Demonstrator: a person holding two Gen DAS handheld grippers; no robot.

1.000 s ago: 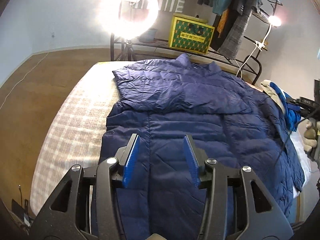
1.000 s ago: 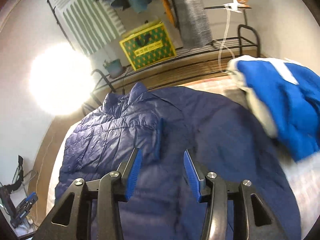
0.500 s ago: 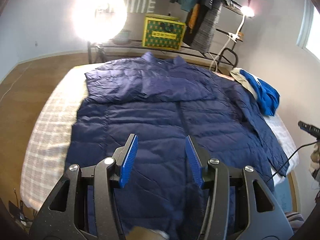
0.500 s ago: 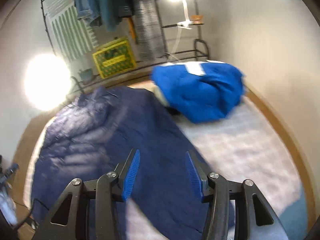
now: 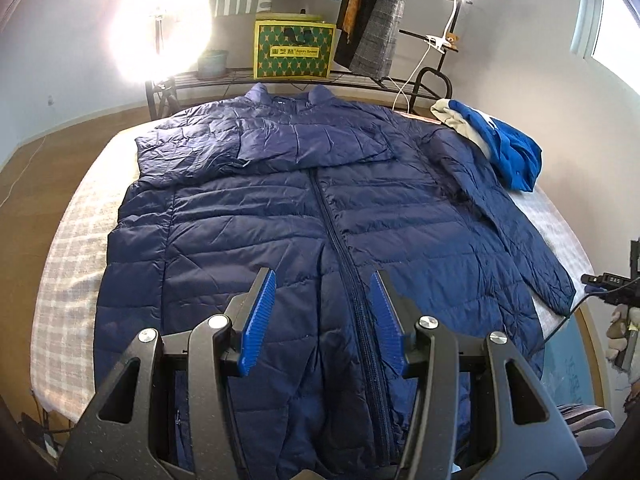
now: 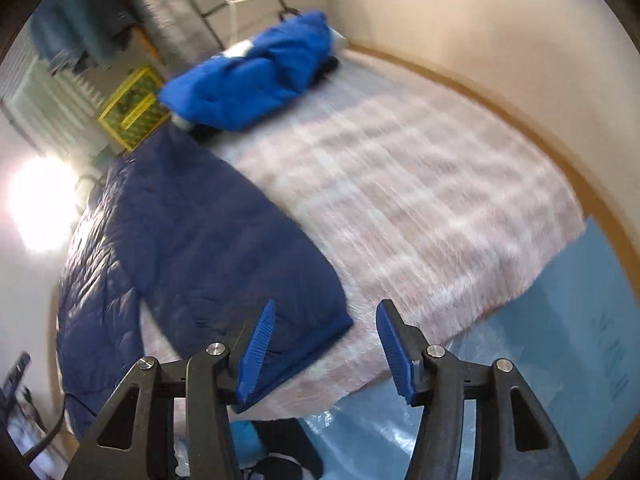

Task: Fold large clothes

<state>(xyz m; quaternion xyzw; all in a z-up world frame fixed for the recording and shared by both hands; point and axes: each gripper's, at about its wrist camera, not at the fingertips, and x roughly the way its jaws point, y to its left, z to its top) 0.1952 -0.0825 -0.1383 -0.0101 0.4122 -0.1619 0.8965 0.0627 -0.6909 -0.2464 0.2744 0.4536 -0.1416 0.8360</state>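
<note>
Left wrist view: one navy jacket (image 5: 320,216) lies spread on the bed (image 5: 68,264), one sleeve folded across its chest, the other stretched toward the bed's edge. One blue garment (image 5: 508,148) sits beside it. Left claw (image 5: 324,320) gapes empty above the zipper.

Right wrist view: right claw (image 6: 326,348), jaws opening and empty, hovers over the sleeve cuff (image 6: 320,328); bare bedding lies beyond.

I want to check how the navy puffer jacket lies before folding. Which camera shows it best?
The left wrist view: the whole navy puffer jacket lies flat, zipper and both sleeves visible, one folded across the chest. The right wrist view is blurred and shows mainly one sleeve.
</note>
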